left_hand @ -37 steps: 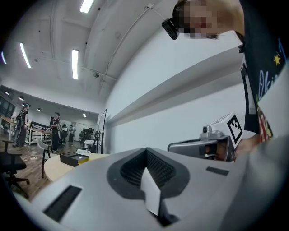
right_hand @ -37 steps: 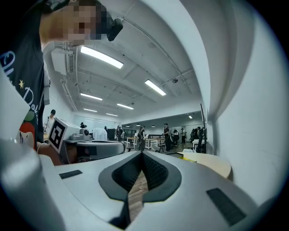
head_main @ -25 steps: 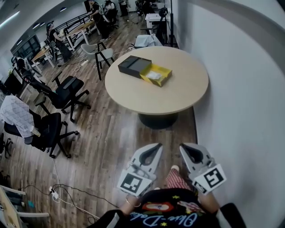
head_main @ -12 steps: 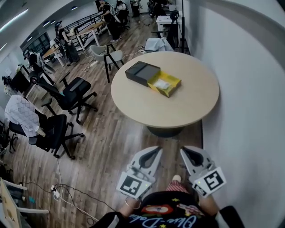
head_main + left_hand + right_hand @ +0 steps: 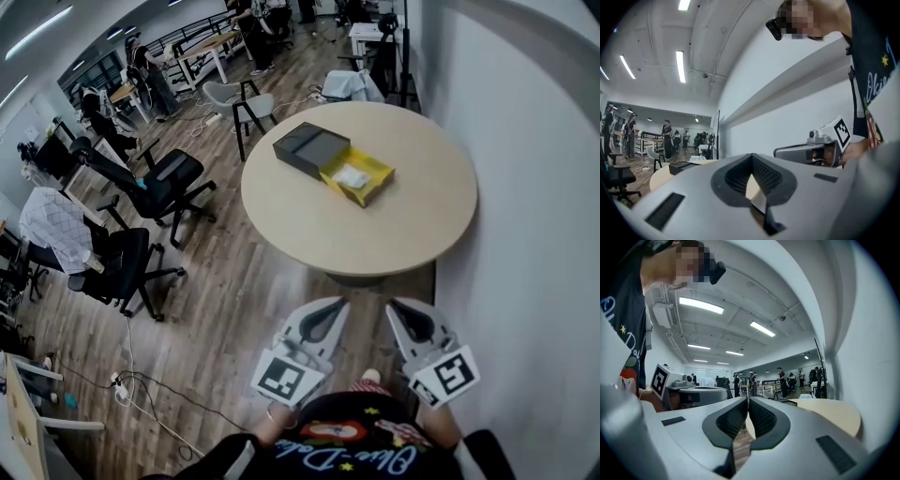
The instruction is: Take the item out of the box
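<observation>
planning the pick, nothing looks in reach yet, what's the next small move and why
Probably step toward the round table, bringing the right tool nearer the yellow tray. Both it and the left tool are shut, empty and held close to the body, short of the table edge, while the white item lies in the tray, slid out of the dark sleeve.
</observation>
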Demonstrator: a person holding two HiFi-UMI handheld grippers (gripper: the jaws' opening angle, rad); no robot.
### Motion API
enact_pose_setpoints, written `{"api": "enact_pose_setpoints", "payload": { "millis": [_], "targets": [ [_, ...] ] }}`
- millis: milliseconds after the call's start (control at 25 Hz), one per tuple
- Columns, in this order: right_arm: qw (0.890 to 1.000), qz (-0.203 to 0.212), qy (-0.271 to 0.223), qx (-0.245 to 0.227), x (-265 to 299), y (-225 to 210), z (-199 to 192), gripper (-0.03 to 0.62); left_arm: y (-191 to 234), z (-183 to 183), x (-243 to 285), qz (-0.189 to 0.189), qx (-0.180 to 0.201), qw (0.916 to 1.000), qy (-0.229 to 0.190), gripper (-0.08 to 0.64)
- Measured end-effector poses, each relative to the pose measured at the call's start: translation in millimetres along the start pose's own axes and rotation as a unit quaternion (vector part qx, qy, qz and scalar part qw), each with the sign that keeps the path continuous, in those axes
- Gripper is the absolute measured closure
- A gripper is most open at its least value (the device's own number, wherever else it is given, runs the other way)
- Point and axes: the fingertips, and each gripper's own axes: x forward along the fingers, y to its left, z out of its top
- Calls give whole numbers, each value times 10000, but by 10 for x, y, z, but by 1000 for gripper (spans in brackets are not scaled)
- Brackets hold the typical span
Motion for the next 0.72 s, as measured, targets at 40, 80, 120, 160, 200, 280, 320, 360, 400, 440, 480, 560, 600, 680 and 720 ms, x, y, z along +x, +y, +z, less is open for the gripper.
{"api": "enact_pose_setpoints", "payload": {
  "millis": [40,80,120,160,200,280,320,360,400,440,480,560,600,680,720],
  "targets": [
    [10000,23,5,-13,8,-57,-10,595,-3,-6,61,-4,7,10000,-3,566],
    [10000,43,16,-6,16,-117,-23,595,-8,-12,124,-8,11,10000,-5,566],
    [10000,55,12,17,23,-178,-30,595,-12,-18,187,-10,20,10000,-7,566],
    [10000,61,-11,41,28,-237,-31,595,-16,-24,249,-9,29,10000,-11,566],
    [10000,67,-37,55,30,-291,-29,595,-18,-29,306,-1,34,10000,-14,566],
    [9999,99,-59,52,23,-382,-27,595,-20,-31,405,32,34,10000,-6,566],
    [9999,121,-57,53,15,-422,-23,595,-23,-29,450,54,35,10000,-4,566],
    [9999,143,-61,56,7,-465,-19,595,-26,-26,497,76,43,10000,-9,566],
    [9998,166,-70,53,2,-513,-15,595,-28,-25,547,97,60,9999,-18,566],
    [9998,187,-84,47,1,-561,-14,595,-29,-28,596,118,78,9999,-23,566],
    [9997,203,-101,47,4,-607,-12,595,-31,-33,638,139,88,9999,-20,566],
    [9996,231,-119,59,15,-686,-7,595,-44,-44,700,171,81,9998,-2,566],
    [9996,251,-113,67,21,-716,-13,595,-55,-51,721,177,69,9998,8,566],
    [9994,292,-124,112,43,-755,-30,595,-69,-78,757,176,32,9998,48,566],
    [9993,309,-141,140,63,-768,-36,595,-62,-97,777,173,23,9998,73,566]
  ]
}}
